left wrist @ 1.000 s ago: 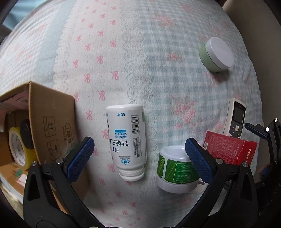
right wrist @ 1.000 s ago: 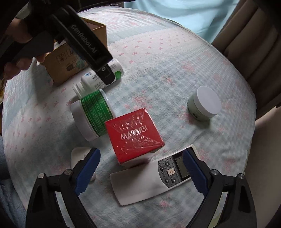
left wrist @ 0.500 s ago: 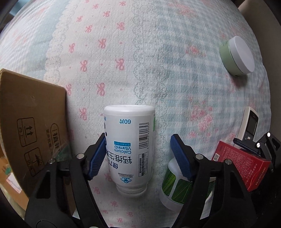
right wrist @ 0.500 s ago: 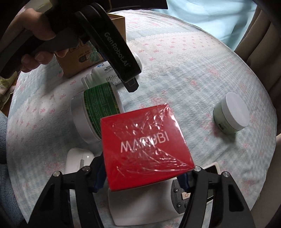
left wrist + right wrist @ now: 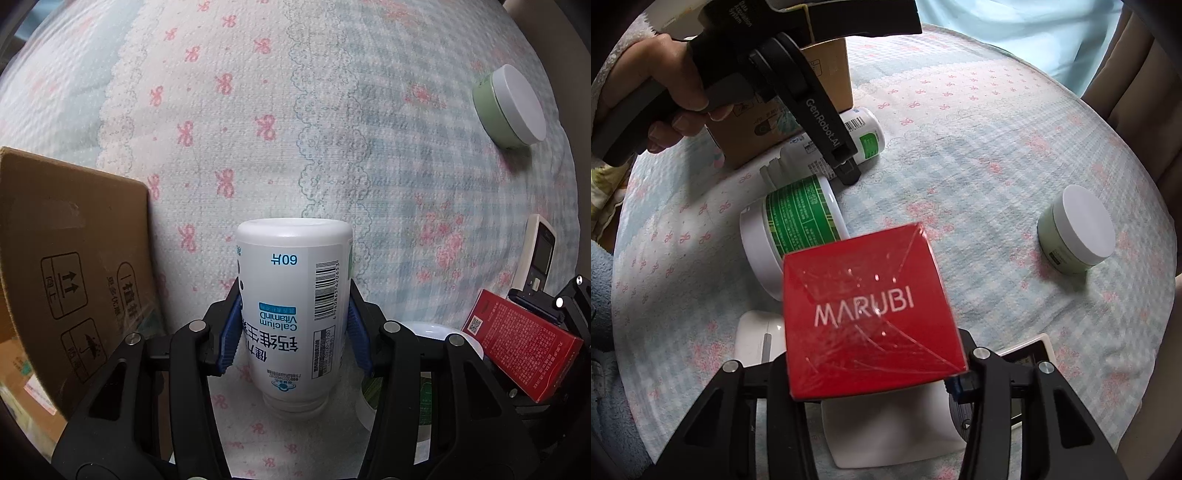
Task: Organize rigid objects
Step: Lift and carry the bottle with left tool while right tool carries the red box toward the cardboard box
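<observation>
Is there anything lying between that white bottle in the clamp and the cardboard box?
Nothing visible does. The bottle lies on its side, clamped in the left hand-held gripper, and only bare tablecloth shows between it and the box. The green-labelled jar lies on the bottle's other side, away from the box.

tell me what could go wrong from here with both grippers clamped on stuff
1. The left gripper is shut on the smooth, round white bottle, which lies on its side; it could twist or slip when lifted.
2. The right gripper grips the red box only at its lower edge, and the slick wrapped box could tip out.
3. The green-labelled jar lies close between both grippers and may get knocked.
</observation>
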A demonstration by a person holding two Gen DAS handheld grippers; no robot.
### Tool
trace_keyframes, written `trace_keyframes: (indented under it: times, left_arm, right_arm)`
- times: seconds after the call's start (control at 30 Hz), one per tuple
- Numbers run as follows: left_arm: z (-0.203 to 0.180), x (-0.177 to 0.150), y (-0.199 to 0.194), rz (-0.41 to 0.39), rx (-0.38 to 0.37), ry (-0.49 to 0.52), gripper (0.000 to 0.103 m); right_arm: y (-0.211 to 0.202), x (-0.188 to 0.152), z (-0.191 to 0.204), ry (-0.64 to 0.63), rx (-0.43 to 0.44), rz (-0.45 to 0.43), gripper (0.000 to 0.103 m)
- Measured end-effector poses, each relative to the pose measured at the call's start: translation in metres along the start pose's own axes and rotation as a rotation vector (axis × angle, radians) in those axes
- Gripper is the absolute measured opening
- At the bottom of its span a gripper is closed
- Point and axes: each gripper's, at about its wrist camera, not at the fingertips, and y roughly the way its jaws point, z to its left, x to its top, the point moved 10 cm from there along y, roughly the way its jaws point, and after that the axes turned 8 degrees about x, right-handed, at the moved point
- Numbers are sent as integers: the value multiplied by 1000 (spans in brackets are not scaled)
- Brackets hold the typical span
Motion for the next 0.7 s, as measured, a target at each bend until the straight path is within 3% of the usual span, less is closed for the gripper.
trace_keyframes:
  times: [0.43, 0.6, 0.7]
  left_arm:
    - [4, 2, -57, -102, -50, -4, 46]
    - [7, -6, -98, -155, -87, -19, 46]
    - [0, 11, -114, -189, -105, -28, 46]
  right_arm:
    - [-25, 17, 1, 67, -43, -36, 42]
    - [-59, 24, 3, 86, -79, -50, 42]
    - [-86, 27, 14, 97, -105, -60, 42]
